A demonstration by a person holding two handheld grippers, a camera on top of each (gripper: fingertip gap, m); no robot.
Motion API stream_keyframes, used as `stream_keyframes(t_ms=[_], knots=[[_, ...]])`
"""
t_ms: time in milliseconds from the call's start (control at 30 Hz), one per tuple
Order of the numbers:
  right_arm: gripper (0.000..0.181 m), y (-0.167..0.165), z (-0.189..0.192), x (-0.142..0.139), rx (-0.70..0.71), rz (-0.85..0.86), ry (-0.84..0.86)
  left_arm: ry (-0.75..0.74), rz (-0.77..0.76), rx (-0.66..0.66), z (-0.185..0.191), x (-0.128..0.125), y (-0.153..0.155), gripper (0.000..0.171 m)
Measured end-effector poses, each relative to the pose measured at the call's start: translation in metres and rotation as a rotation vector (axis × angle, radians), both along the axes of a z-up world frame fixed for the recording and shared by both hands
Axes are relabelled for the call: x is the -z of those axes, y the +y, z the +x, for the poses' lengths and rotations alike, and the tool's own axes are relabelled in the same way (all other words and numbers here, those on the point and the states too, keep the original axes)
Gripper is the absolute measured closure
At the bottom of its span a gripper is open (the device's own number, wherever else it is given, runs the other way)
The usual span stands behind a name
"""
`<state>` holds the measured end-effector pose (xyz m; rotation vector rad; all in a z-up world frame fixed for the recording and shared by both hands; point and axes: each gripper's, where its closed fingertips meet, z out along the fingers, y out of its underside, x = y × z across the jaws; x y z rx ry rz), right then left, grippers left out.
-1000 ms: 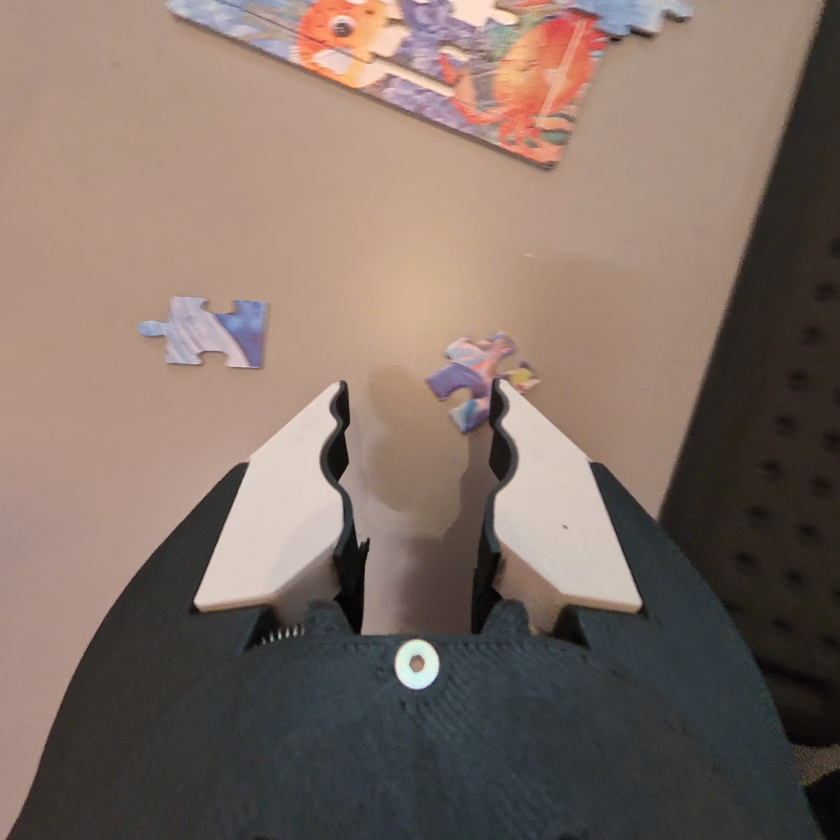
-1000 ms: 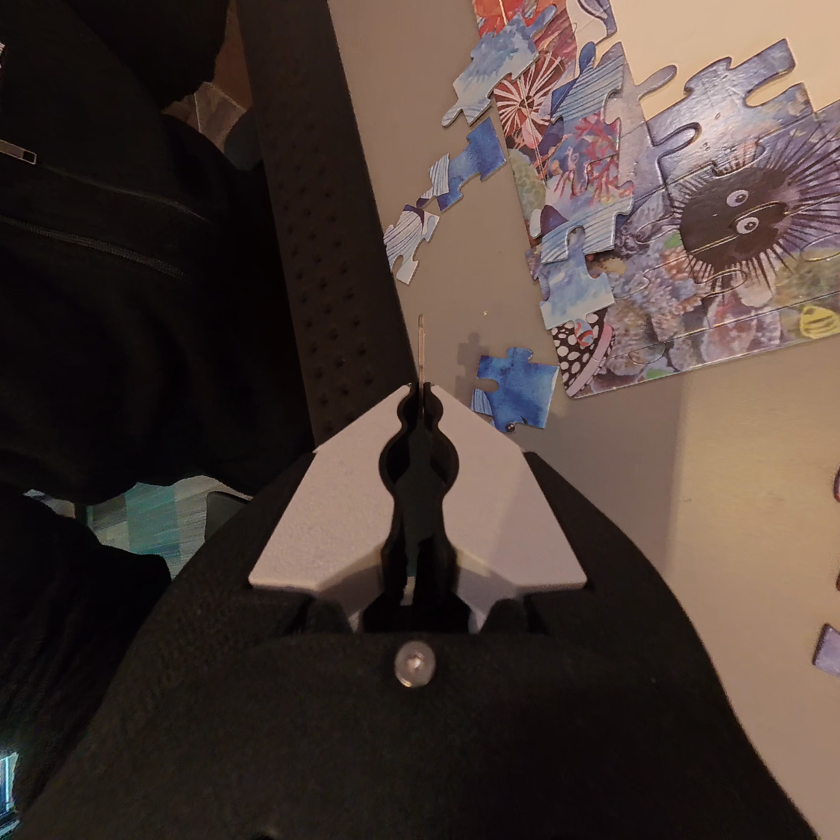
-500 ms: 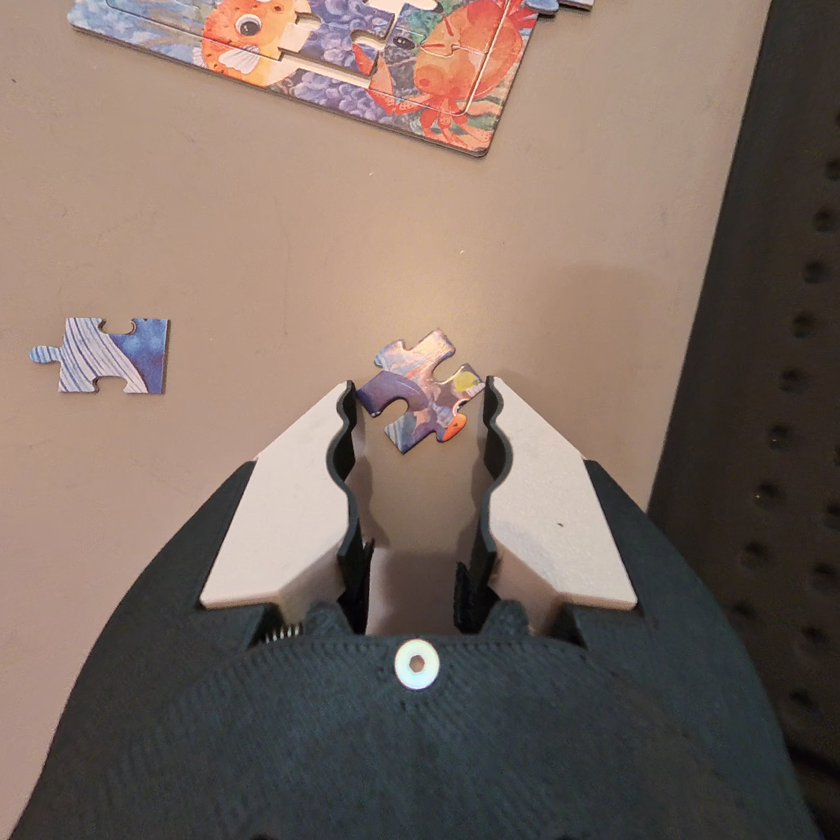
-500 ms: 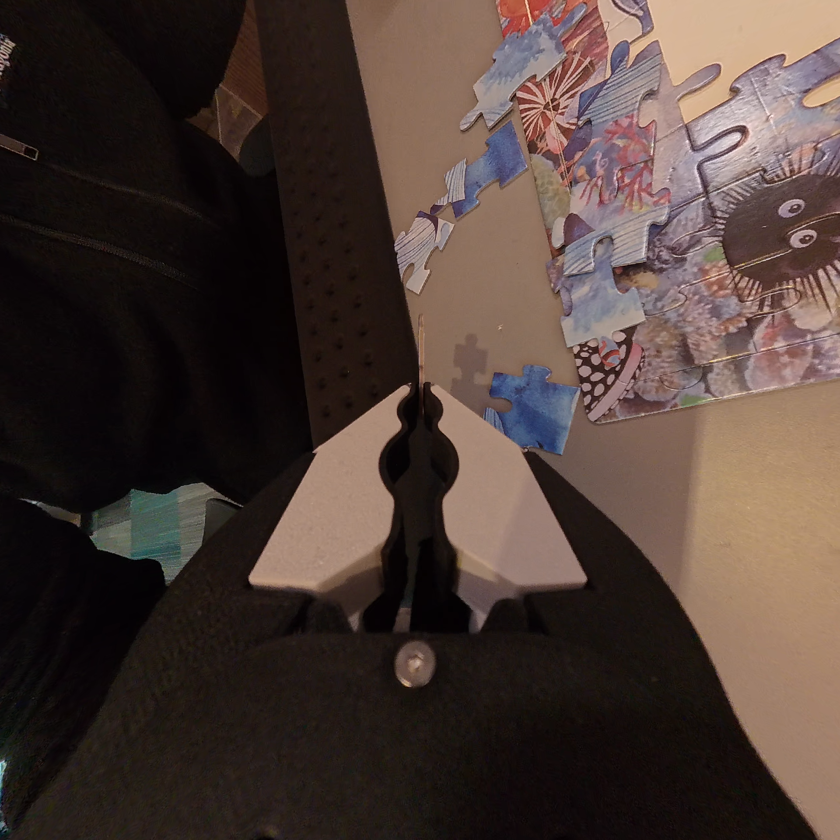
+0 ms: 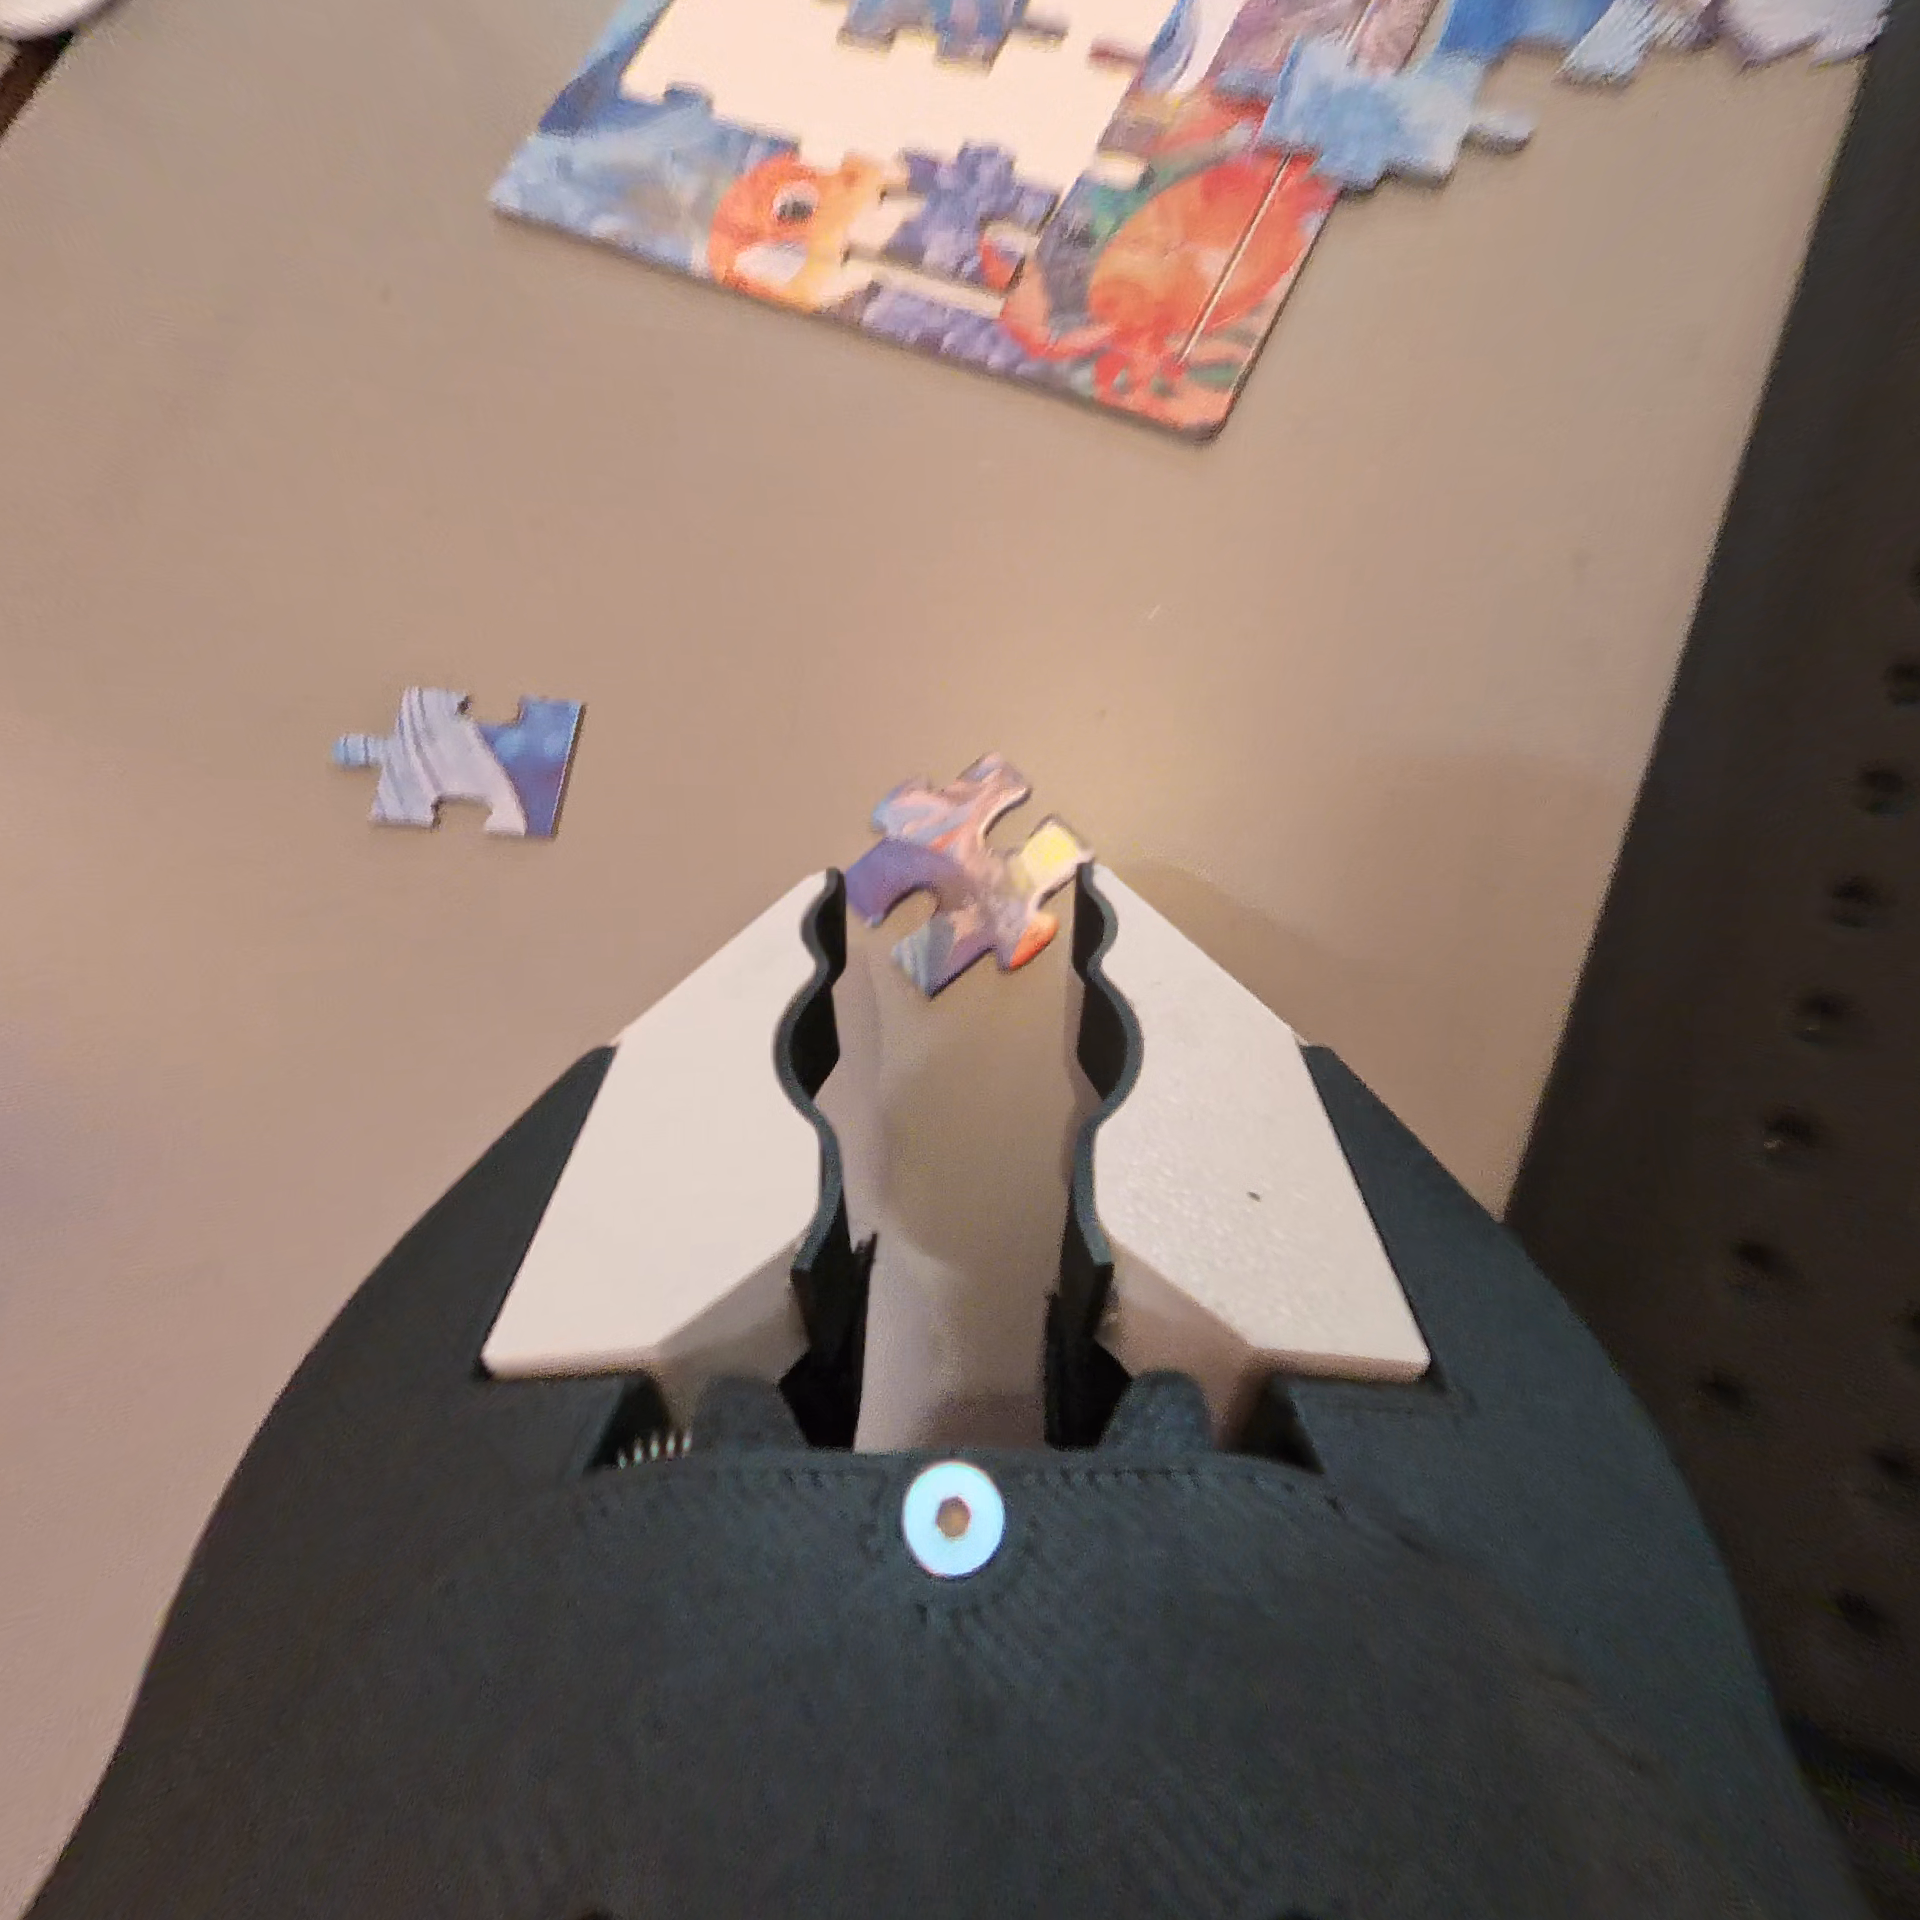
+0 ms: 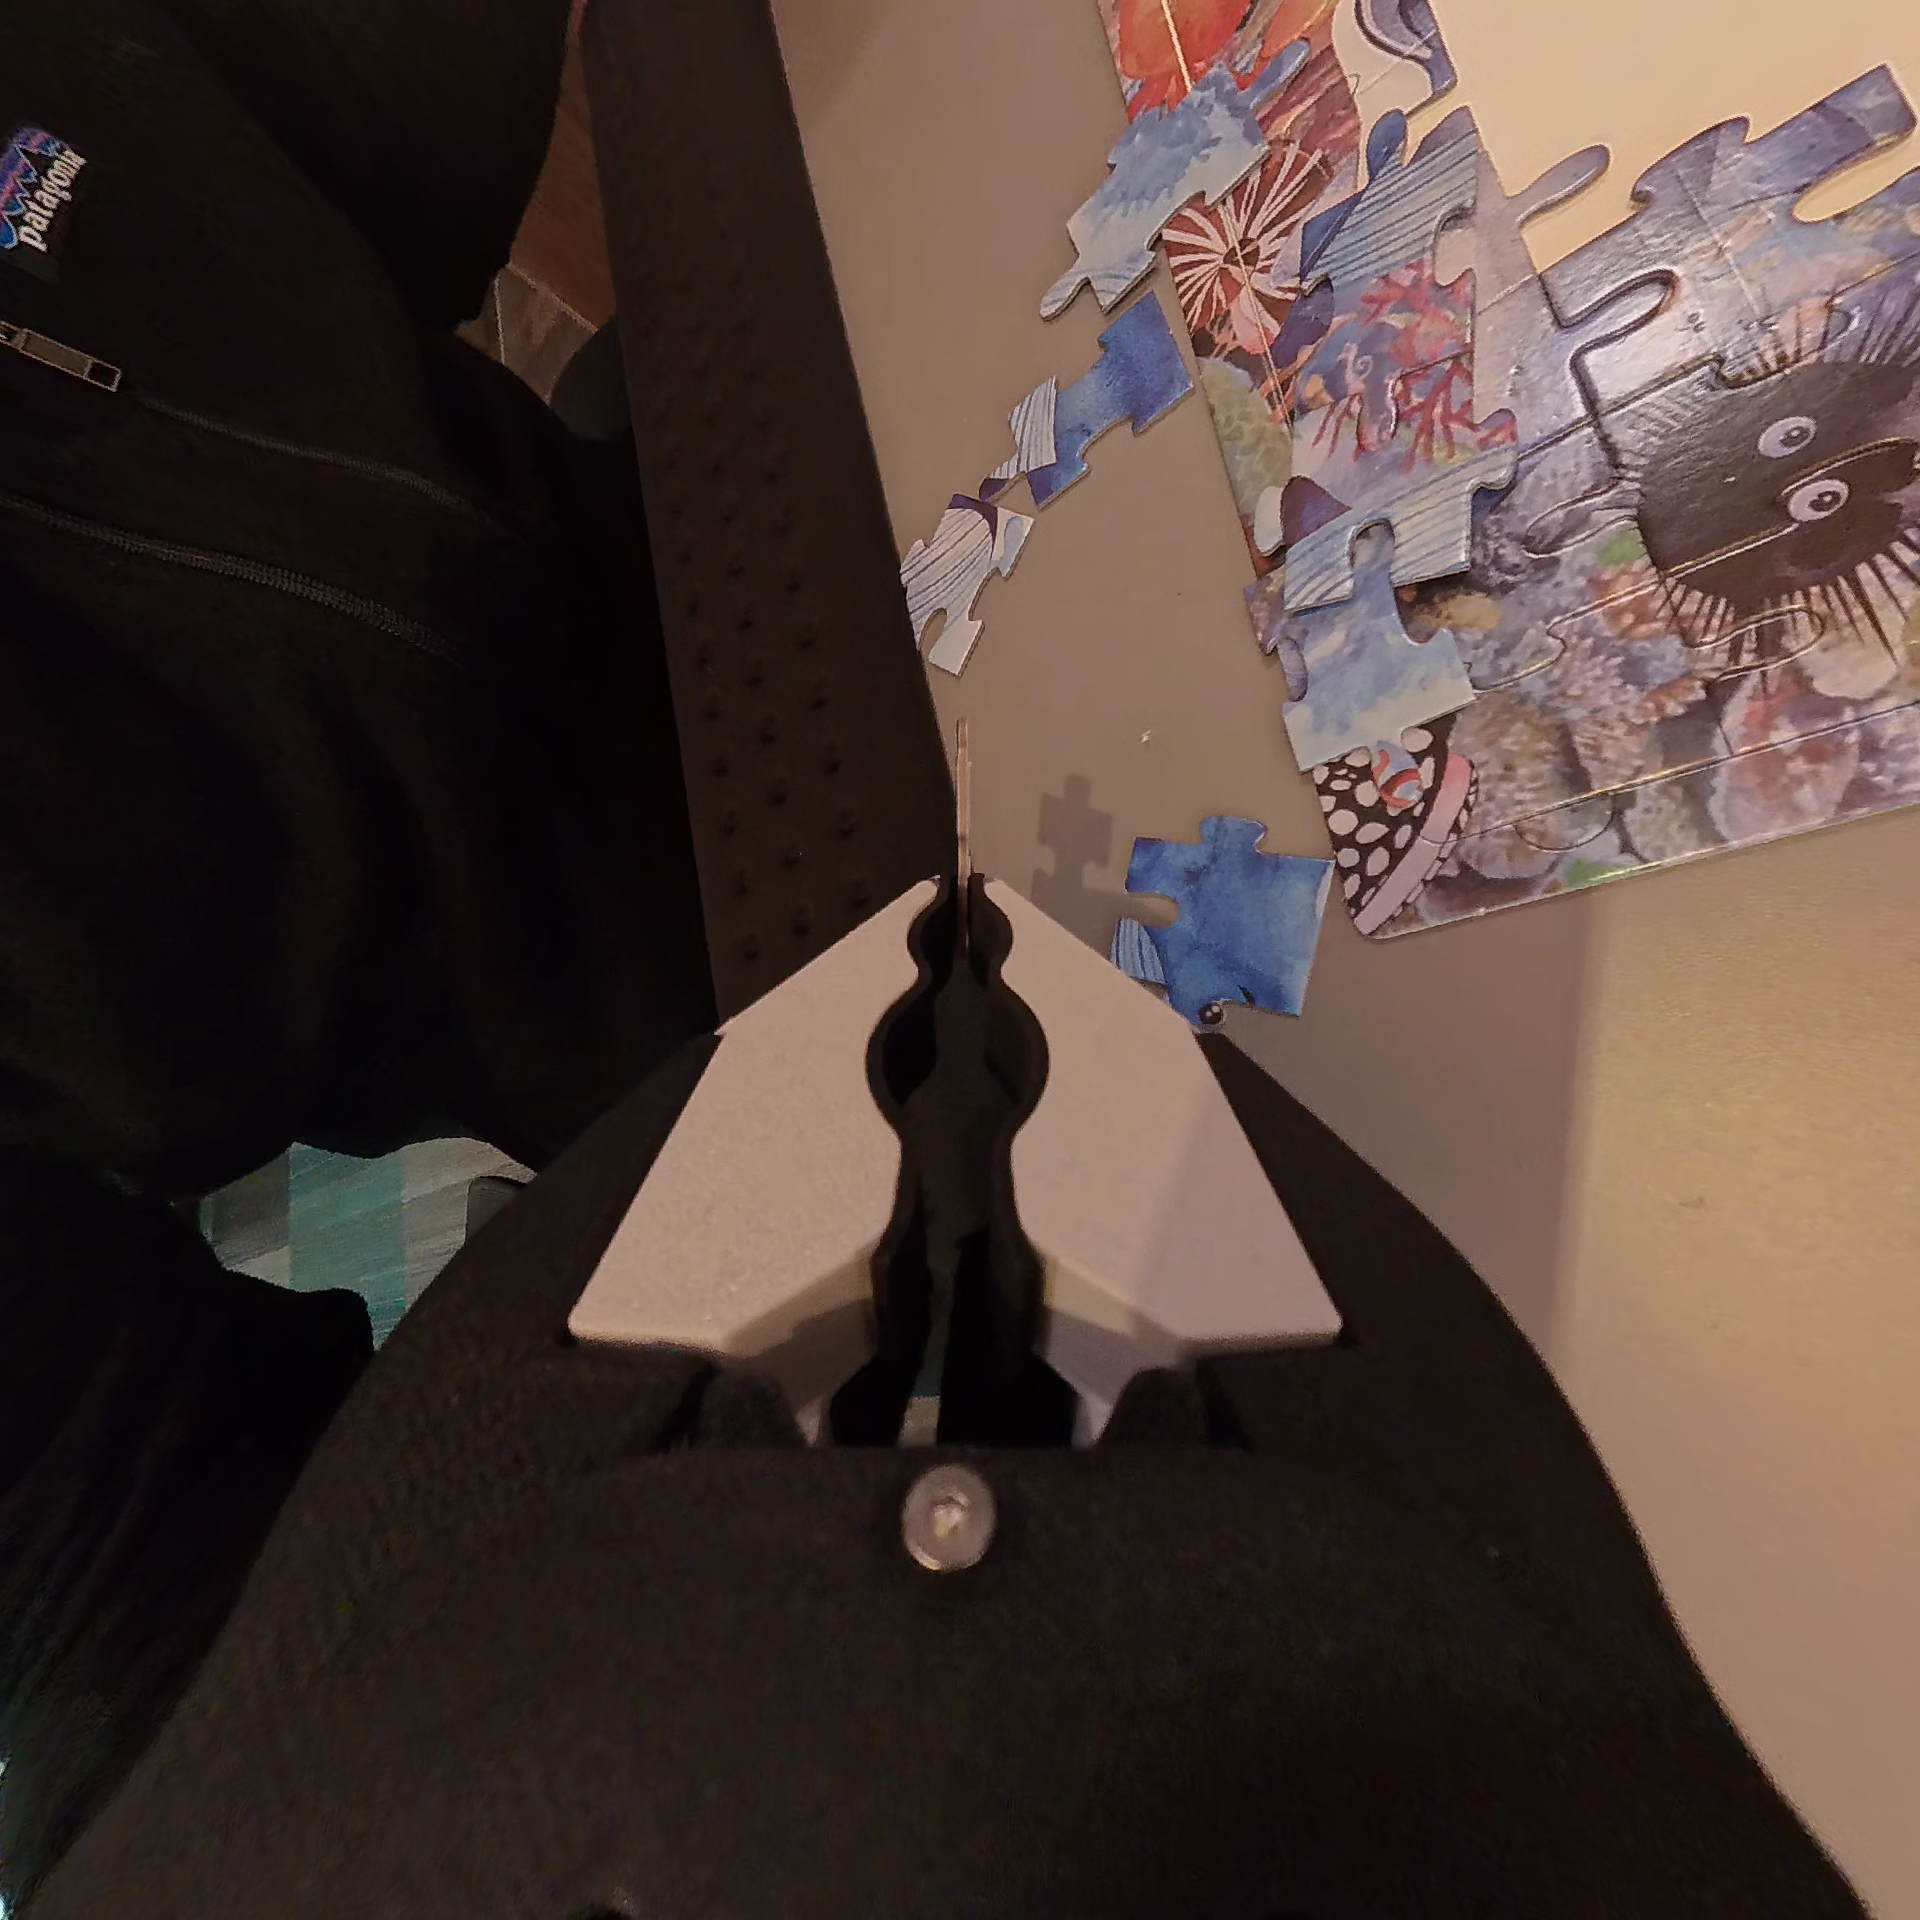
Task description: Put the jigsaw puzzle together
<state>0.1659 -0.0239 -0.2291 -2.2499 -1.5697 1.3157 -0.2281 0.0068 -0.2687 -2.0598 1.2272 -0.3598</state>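
My left gripper point(image 5: 956, 883) is shut on a purple puzzle piece point(image 5: 961, 862) with a yellow spot, held flat by its edges between the fingertips just above the tan table. The partly built sea-creature puzzle point(image 5: 935, 208) lies ahead with an orange fish and a crab. My right gripper point(image 6: 961, 883) is shut on a thin puzzle piece point(image 6: 963, 790) seen edge-on; its shadow falls on the table beside it. The puzzle's urchin part point(image 6: 1662, 623) lies to the right, with a loose blue piece point(image 6: 1226, 925) near the right fingertip.
A striped blue piece point(image 5: 462, 769) lies to the left of my left gripper. Loose pieces point(image 6: 961, 582) point(image 6: 1101, 416) lie left of the puzzle, and two point(image 6: 1382, 540) lie on it. A black perforated strip point(image 5: 1766, 935) point(image 6: 769, 520) edges the table. A person in a black jacket point(image 6: 260, 623) sits beyond. Across from one pair of fingers to the other is roughly 40 cm.
My left gripper's fingers have closed in on the purple piece and lifted it, and the view has swung towards the puzzle. My right gripper has drifted slightly, still holding its piece.
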Motion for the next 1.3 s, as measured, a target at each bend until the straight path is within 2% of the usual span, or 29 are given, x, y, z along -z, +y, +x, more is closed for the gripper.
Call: stream_keyframes(t_ms=[67, 133, 267, 467, 500, 633, 667, 733, 867, 967, 1033, 1167, 1300], knots=[[0.181, 0.0, 0.0, 0.001, 0.007, 0.0, 0.004, 0.075, -0.025, -0.022, -0.011, 0.008, -0.001, 0.124], [0.181, 0.0, 0.0, 0.001, 0.015, -0.001, 0.009, 0.086, -0.054, -0.035, -0.013, 0.012, -0.006, 0.115], [0.181, -0.001, -0.003, 0.003, 0.017, -0.003, 0.013, 0.091, -0.042, -0.046, -0.015, 0.017, -0.012, 0.112], [0.181, 0.003, -0.008, 0.002, 0.034, 0.0, 0.012, 0.038, -0.086, -0.032, -0.006, 0.019, -0.017, 0.131], [0.181, 0.003, -0.009, 0.002, 0.037, 0.001, 0.012, 0.018, -0.111, -0.023, -0.001, 0.019, -0.02, 0.125], [0.181, 0.005, -0.013, 0.001, 0.051, 0.004, 0.021, -0.058, -0.171, 0.071, 0.028, 0.017, -0.033, 0.128], [0.181, 0.006, -0.013, 0.001, 0.055, 0.004, 0.022, -0.072, -0.186, 0.127, 0.039, 0.015, -0.041, 0.135], [0.181, 0.007, -0.014, 0.001, 0.063, 0.001, 0.026, -0.056, -0.141, 0.19, 0.049, 0.013, -0.045, 0.132], [0.181, 0.009, -0.016, 0.001, 0.071, 0.003, 0.032, -0.064, -0.061, 0.157, 0.047, 0.002, -0.031, 0.123], [0.181, 0.009, -0.016, 0.002, 0.072, 0.004, 0.034, 0.019, -0.043, 0.146, 0.043, 0.008, -0.026, 0.114], [0.181, 0.009, -0.016, 0.002, 0.072, 0.005, 0.039, 0.063, -0.041, 0.19, 0.047, 0.014, -0.03, 0.113], [0.181, 0.009, -0.017, 0.003, 0.073, 0.005, 0.047, 0.079, -0.041, 0.21, 0.047, 0.018, -0.025, 0.118], [0.181, 0.008, -0.016, 0.005, 0.074, 0.001, 0.045, 0.037, -0.091, 0.267, 0.057, 0.019, -0.029, 0.132]])
